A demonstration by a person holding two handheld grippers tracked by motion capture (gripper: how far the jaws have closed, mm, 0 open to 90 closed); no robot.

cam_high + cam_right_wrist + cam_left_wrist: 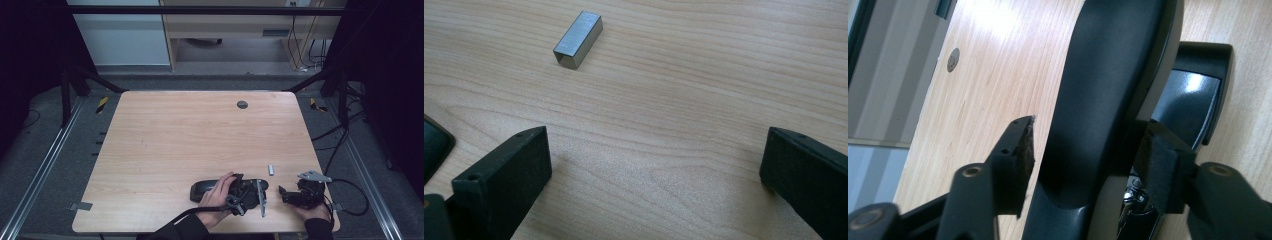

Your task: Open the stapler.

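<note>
Looks like the grab-the-stapler step: black stapler point(1108, 100) lying on the counter point(175, 135) near its front edge, left tool point(1083, 150) straddling its body, jaws half closed around it, one pad up against the side, the other just shy, so probably not a firm grip yet. Right tool point(654, 175) just right of the stapler, spread wide, holding nothing, pointed at the small metal staple block point(578, 40) beyond the stapler. Next up, probably: finish the squeeze, then go for the block.

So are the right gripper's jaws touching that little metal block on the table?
Apart. The right gripper view shows the metal block lying ahead of the open right gripper, with bare wooden table between them.
</note>
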